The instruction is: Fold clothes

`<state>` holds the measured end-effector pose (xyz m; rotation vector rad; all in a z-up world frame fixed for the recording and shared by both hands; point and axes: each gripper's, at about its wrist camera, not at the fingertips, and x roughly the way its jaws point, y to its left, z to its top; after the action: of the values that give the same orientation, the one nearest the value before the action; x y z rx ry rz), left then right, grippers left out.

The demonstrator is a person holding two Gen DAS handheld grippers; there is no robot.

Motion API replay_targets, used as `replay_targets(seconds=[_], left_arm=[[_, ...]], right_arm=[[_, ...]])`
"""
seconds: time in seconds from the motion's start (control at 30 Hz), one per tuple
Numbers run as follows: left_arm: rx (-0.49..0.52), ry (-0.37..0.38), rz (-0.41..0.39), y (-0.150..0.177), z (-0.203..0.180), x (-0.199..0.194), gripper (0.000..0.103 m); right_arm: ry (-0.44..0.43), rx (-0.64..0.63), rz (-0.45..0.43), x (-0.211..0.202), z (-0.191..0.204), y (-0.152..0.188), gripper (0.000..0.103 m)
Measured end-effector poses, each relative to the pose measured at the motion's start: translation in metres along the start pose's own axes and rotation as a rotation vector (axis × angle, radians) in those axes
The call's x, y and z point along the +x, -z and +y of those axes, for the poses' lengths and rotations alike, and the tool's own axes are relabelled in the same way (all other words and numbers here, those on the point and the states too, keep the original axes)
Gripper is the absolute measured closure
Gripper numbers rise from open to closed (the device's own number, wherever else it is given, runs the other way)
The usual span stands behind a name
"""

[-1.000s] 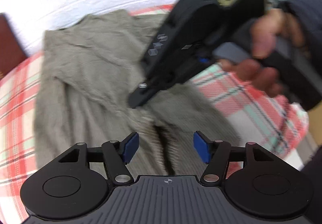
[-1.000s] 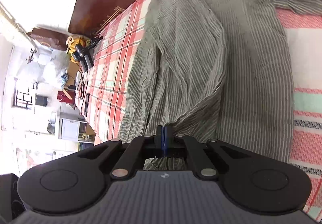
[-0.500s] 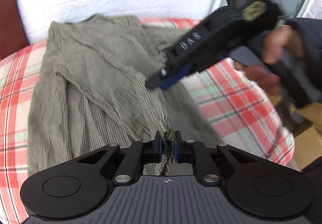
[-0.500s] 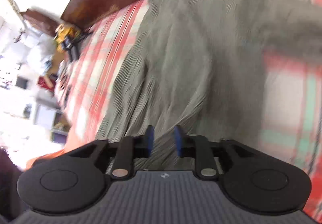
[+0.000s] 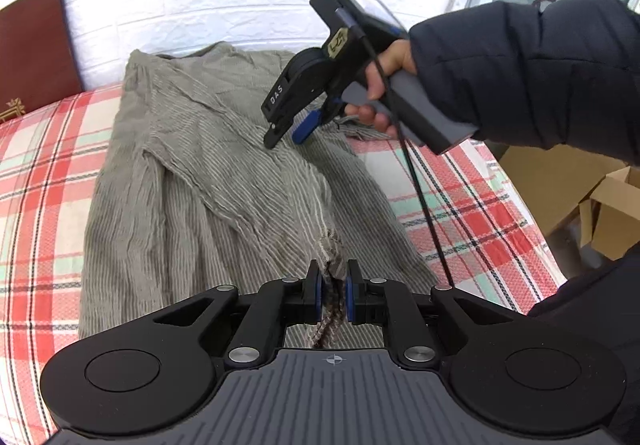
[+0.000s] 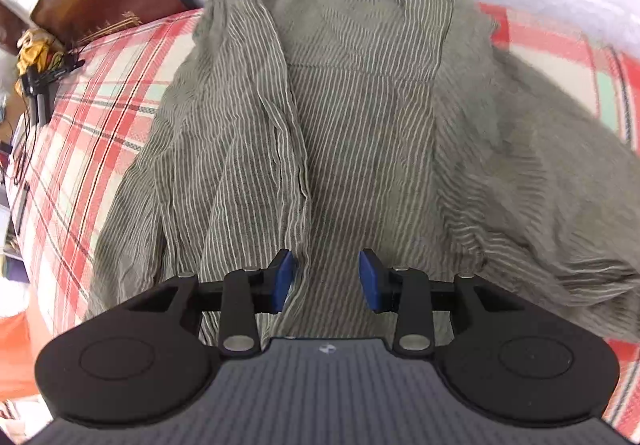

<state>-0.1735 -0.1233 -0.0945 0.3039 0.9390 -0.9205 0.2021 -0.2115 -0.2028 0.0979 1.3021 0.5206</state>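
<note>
Shirt (image 5: 224,181) on plaid bed (image 5: 44,173), sleeve folded across; left gripper (image 5: 332,287) clamped on cuff, right gripper (image 6: 326,279) wide open, empty, above the shirt; mid-fold, laying cuff flat likely next.

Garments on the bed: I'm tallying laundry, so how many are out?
1: a grey striped shirt spread over the plaid bedspread, one edge pinched in the left hand-held gripper. Anything beneath it would be hidden.
</note>
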Motion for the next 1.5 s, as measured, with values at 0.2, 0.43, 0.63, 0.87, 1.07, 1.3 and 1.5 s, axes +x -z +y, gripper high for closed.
replay_targets(seconds=[0.2, 0.43, 0.63, 0.87, 1.07, 1.3, 1.5], left_arm=[[-0.053, 0.001, -0.044, 0.005, 0.018, -0.017, 0.096], [-0.244, -0.056, -0.108, 0.026, 0.073, -0.054, 0.096], [-0.387, -0.138, -0.113, 0.057, 0.116, -0.073, 0.096], [-0.472, -0.161, -0.055, 0.093, 0.149, -0.074, 0.096], [-0.529, -0.136, -0.018, 0.115, 0.172, -0.065, 0.095], [-0.510, -0.145, 0.066, 0.127, 0.198, -0.042, 0.094], [-0.468, -0.149, 0.145, 0.134, 0.207, -0.028, 0.072]], right_arm=[[-0.057, 0.032, -0.024, -0.010, 0.010, -0.005, 0.101], [-0.126, -0.078, -0.100, -0.047, 0.063, -0.025, 0.101], [-0.143, -0.171, -0.059, -0.020, 0.126, -0.037, 0.101], [-0.139, -0.228, 0.017, 0.024, 0.182, -0.032, 0.101], [-0.091, -0.258, 0.075, 0.056, 0.201, -0.024, 0.101], [-0.069, -0.254, 0.065, 0.068, 0.202, -0.019, 0.087], [-0.118, -0.170, -0.032, 0.027, 0.182, -0.008, 0.066]])
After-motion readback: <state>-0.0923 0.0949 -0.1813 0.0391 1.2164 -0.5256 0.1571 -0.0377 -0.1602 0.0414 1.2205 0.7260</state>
